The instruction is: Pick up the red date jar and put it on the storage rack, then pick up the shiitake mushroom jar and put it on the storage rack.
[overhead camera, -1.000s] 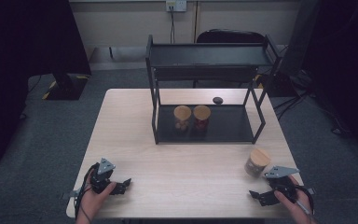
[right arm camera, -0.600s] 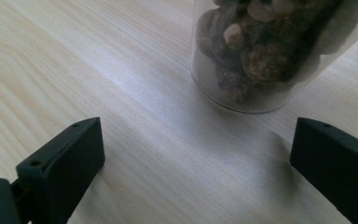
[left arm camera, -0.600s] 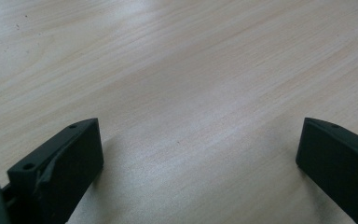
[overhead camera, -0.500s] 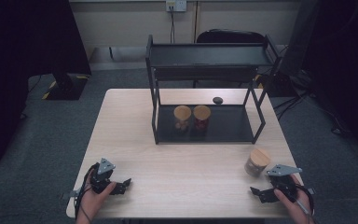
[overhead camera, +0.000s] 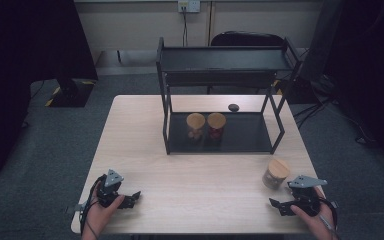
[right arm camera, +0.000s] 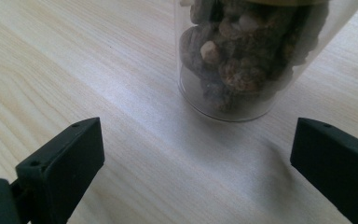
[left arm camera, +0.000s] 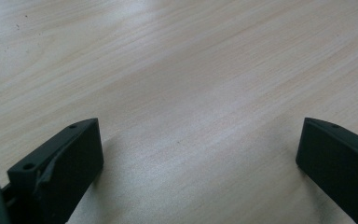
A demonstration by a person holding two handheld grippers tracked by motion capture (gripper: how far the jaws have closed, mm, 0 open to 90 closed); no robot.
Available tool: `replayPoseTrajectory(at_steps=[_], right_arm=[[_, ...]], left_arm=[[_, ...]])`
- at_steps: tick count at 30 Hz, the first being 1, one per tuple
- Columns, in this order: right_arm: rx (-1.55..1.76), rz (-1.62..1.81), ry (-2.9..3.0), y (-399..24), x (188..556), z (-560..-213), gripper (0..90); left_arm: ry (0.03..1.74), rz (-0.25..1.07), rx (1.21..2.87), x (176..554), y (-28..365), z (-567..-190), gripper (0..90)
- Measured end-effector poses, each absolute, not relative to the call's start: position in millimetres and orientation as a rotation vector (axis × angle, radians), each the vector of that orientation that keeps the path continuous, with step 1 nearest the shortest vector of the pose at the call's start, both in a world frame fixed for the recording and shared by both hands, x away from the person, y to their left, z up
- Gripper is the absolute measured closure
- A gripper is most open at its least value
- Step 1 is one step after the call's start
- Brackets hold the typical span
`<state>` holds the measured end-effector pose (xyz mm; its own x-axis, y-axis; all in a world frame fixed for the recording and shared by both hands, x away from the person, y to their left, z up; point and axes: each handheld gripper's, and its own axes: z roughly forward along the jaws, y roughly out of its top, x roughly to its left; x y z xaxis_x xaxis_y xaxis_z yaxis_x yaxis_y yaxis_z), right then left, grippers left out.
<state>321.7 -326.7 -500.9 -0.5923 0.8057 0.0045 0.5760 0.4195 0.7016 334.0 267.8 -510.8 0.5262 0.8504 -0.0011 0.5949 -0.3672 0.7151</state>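
Note:
A clear jar (overhead camera: 275,173) with a wooden lid stands on the table near its right front corner. In the right gripper view the jar (right arm camera: 242,56) holds brown lumpy pieces and stands just beyond the jaws. My right gripper (overhead camera: 276,206) lies low at the table's front right, open (right arm camera: 198,135), with bare wood between its jaws. My left gripper (overhead camera: 132,199) rests at the front left, also open (left arm camera: 200,128), over bare tabletop. Two more wooden-lidded jars (overhead camera: 196,125) (overhead camera: 216,125) stand side by side on the lower shelf of a black rack (overhead camera: 220,59).
The black two-level rack occupies the back half of the wooden table (overhead camera: 145,145). A small dark object (overhead camera: 233,107) lies on the table behind the rack's lower shelf. A dark chair (overhead camera: 247,39) stands behind the table.

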Motion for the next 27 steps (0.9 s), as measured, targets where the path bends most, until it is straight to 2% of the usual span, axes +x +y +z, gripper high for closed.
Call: replayPoseTrajectory(at_steps=[27], right_arm=[[1.203,0.987,2.312,-326.0,328.6,-495.0,1.9]], left_arm=[[1.169,0.49,2.096,334.1,267.9,-510.8,0.2]])
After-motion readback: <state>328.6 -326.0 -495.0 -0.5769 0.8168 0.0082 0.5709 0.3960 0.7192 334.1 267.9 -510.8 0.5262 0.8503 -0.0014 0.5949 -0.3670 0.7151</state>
